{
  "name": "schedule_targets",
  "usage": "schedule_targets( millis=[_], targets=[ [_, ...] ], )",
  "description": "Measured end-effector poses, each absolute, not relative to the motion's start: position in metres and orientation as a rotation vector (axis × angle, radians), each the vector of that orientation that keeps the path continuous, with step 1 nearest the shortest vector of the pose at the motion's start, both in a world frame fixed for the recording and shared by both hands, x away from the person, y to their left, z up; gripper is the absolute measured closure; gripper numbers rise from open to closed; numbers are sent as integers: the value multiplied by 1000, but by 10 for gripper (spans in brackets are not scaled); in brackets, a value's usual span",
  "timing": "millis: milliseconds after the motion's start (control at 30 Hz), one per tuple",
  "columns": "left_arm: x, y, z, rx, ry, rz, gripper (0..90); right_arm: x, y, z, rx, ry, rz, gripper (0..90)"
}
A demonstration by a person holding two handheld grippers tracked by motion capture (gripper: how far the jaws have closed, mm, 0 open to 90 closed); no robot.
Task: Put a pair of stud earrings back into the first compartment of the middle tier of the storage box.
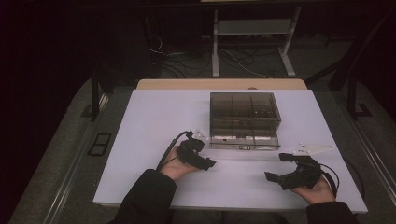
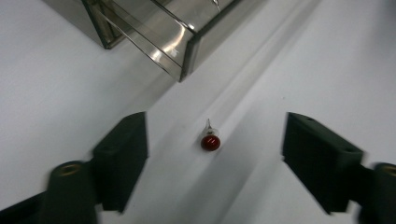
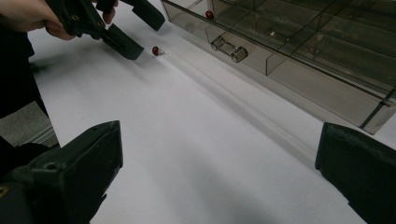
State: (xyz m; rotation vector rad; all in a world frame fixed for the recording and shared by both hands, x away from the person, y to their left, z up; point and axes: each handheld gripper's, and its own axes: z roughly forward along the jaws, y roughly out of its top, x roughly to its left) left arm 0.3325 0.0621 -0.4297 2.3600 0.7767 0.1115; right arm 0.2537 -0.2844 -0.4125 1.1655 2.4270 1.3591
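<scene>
High view, left gripper (image 1: 211,163): held low over the white table (image 1: 140,140), just in front of the smoky clear compartment box (image 1: 244,119); jaws apart, nothing clamped.
High view, right gripper (image 1: 275,168): resting near the table's front right, well apart from the box; jaws spread wide, empty.
High view, box: divided into several compartments under a clear lid; contents too dim to name from here.
Left gripper view, red bulb (image 2: 210,141): tiny red bead-like bulb with thin wire legs, lying on the table between the two black jaws, touching neither; box corner (image 2: 187,51) just beyond.
Left gripper view, jaws: standing on either side of the bulb, with clear gaps on both sides.
Left gripper view, risk: round bulb likely to roll or squirt out if one pad arrives first; wire legs likely to bend under a skewed pinch; blur hints at a hand not yet settled.
Right gripper view, bulb (image 3: 156,50): on the table beside the left gripper (image 3: 135,32), near the box front.
Right gripper view, box contents: second red bulb (image 3: 209,14) in a front compartment; small clear cylindrical part (image 3: 229,48) in the neighbouring one; other compartments unreadable.
Right gripper view, own jaws: wide apart, holding nothing.
Right gripper view, risk: closed-looking lid could block a drop-in.
</scene>
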Motion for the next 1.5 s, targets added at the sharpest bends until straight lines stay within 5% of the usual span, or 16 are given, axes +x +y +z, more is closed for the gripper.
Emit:
schedule_targets(
  millis=[200,600,1500],
  targets=[
    [331,60,-434,2374,784,155,494,254,-284,-413,1164,2429,1357,3],
    [333,59,-437,2372,776,130,774,254,-284,-412,1162,2430,1361,3],
    [327,67,-400,2339,725,45,791,253,-285,-412,1160,2424,1366,3]
  ],
)
